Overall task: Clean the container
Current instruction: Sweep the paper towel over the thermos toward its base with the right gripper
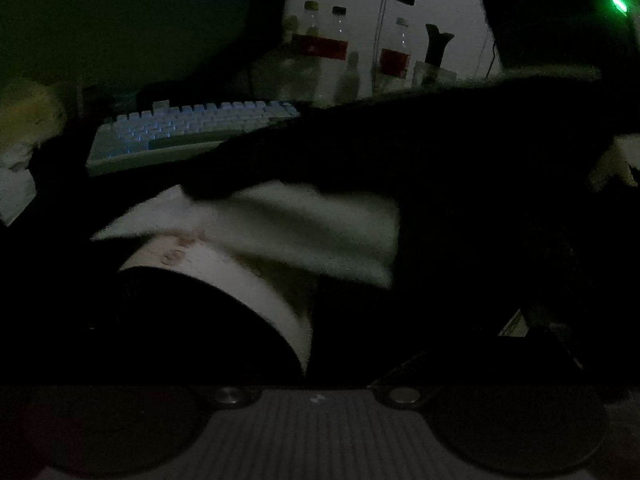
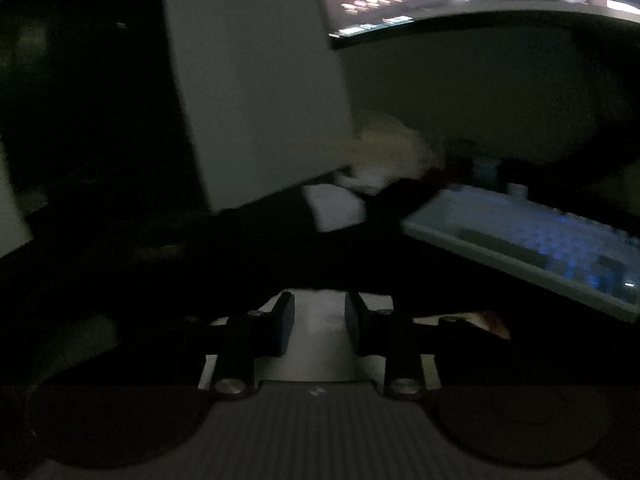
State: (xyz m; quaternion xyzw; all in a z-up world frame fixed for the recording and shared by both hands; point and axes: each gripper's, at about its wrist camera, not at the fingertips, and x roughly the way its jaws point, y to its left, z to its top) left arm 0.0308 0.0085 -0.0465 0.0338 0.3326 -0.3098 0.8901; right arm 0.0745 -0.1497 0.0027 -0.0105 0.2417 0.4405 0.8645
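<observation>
white container (image 1: pixel 224 276) low before the left gripper — white cloth (image 1: pixel 320 224) across it

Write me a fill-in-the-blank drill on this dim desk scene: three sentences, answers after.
1. The keyboard is backlit in ___.
2. The bottles standing behind it carry ___ labels.
3. Between the pads of the right hand-held gripper sits a ___ cloth.

Missing words: blue; red; white.
</observation>
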